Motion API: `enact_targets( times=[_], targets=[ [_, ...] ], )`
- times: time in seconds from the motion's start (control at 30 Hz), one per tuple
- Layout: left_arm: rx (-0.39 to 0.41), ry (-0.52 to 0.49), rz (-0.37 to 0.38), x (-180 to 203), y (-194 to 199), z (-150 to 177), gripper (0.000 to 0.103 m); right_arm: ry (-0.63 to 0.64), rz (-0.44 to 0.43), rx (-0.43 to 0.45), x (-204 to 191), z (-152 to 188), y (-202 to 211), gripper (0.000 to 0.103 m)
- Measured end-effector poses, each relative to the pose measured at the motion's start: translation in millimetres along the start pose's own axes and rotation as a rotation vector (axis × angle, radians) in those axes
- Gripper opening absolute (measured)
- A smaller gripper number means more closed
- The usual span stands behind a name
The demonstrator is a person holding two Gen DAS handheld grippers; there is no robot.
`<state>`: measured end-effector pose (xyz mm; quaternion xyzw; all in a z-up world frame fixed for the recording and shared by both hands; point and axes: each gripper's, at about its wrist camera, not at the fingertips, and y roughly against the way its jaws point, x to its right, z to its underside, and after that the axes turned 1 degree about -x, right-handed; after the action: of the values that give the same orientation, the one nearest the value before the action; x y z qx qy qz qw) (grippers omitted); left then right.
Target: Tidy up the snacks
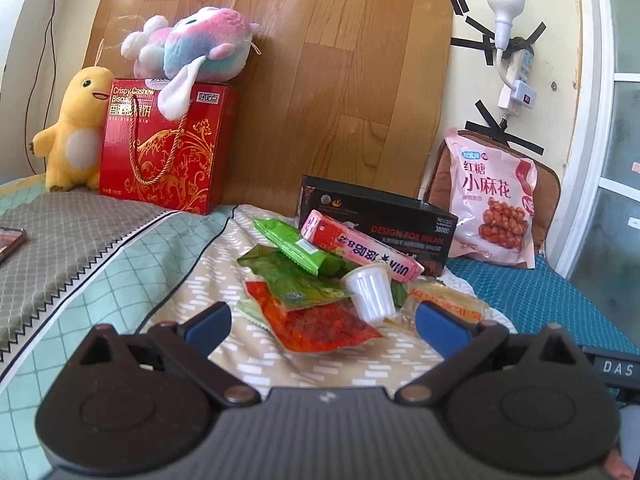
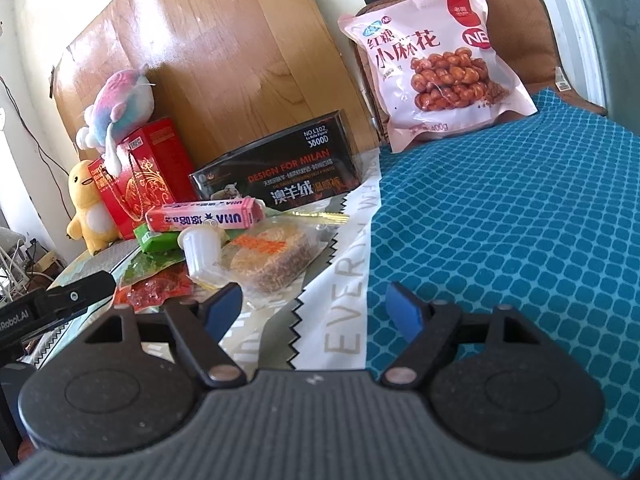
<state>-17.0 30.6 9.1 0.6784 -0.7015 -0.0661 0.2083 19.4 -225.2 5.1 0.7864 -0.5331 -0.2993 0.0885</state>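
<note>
A pile of snacks lies on the bedspread: a pink candy box [image 1: 360,246], a green packet [image 1: 296,246], a white jelly cup [image 1: 370,290], a red spicy packet [image 1: 324,328] and a clear-wrapped cake [image 1: 448,304]. My left gripper [image 1: 324,320] hangs open just in front of the pile, touching nothing. My right gripper [image 2: 316,300] is open too, over the white cloth to the right of the pile. In the right wrist view the cup [image 2: 200,250] and the wrapped cake [image 2: 272,256] lie just past its left finger. A pink bag of fried twists [image 2: 432,64] leans on a brown cushion.
A black box [image 1: 384,216] stands behind the pile. A red biscuit gift box [image 1: 168,152] with a pastel plush [image 1: 192,44] on top and a yellow plush [image 1: 72,132] stand at the back left. A phone [image 1: 10,242] lies far left. A teal quilt [image 2: 500,220] covers the right.
</note>
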Motion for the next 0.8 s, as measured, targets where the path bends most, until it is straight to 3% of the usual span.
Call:
enact_targets(
  times=[0.47,0.8],
  targets=[
    [-0.029,0.022,-0.003,-3.5,-7.3,-2.9,0.102,-0.01,-0.011,0.007,2.9,-1.9,0.1,0.081],
    [0.005,0.045,0.006,-6.9,-2.1,-2.3,0.103,-0.005,-0.038,-0.003,2.8,-4.1,-2.4,0.081]
  ],
)
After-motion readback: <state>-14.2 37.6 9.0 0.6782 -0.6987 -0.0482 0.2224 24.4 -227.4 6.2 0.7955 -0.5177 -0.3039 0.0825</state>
